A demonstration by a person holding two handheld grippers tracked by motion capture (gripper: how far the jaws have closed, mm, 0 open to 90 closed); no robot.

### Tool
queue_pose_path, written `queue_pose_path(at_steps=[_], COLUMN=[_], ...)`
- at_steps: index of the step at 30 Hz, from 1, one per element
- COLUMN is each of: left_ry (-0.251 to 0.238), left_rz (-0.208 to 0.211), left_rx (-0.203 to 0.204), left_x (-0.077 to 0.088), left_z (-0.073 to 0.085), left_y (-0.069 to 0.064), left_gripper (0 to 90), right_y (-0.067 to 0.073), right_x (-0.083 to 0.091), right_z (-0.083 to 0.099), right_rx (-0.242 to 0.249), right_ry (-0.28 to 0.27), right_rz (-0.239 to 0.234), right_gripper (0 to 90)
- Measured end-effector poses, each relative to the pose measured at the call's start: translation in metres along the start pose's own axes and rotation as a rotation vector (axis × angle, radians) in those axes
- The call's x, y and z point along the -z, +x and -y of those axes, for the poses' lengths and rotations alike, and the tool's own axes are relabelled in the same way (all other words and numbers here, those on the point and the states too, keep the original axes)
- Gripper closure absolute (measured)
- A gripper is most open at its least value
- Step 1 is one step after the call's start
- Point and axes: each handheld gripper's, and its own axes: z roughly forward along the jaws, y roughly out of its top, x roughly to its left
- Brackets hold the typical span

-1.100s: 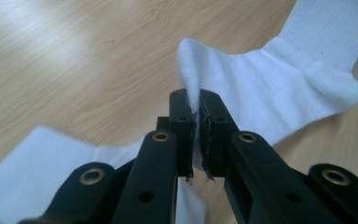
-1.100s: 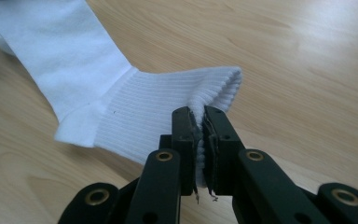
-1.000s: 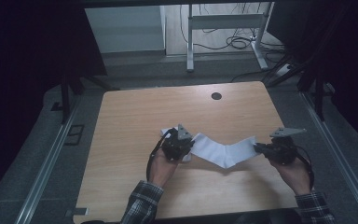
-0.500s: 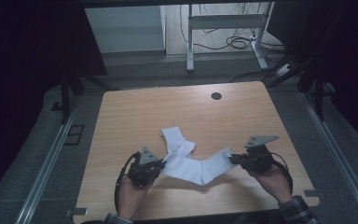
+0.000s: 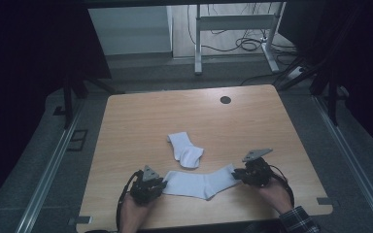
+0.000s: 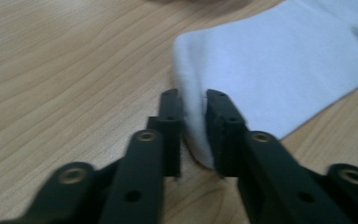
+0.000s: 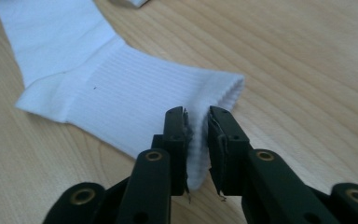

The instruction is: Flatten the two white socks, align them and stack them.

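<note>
Table [image 5: 141, 126]: we see bare wood across the middle of the high view.
Stretched sock [image 5: 200, 183]: a second ago it sagged between our grippers nearer mid-table; now it lies flat near the bottom edge, low centre.
Folded sock [image 5: 185, 149]: just above the stretched one, apart from it.
Left gripper [image 5: 161, 184]: lower left, at the toe end; our jaws have just been opening, narrow gap, fabric between them.
Right gripper [image 5: 237, 174]: lower right, at the ribbed cuff; jaws likewise just opening, narrow, cuff edge between them.
</note>
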Motion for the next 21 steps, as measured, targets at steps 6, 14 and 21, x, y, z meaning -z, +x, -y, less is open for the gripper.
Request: queue_pose_path(at_steps=[6, 14, 21], left_ry=[-0.066, -0.068, -0.031], left_rz=[-0.023, 0.006, 0.017], left_rx=[-0.003, -0.034, -0.056], left_x=[0.012, -0.007, -0.037], left_z=[-0.020, -0.061, -0.088], left_y=[0.005, 0.007, 0.004], left_gripper=[61.0, 60.2, 61.0], right_y=[-0.011, -0.032, -0.047], right_x=[0.013, 0.019, 0.015], right_z=[0.002, 0.014, 0.026], right_rx=[-0.016, -0.025, -0.037], right_ry=[-0.053, -0.045, -0.029], right_rz=[0.061, 0.153, 0.182], right_gripper=[65.3, 51.6, 41.0])
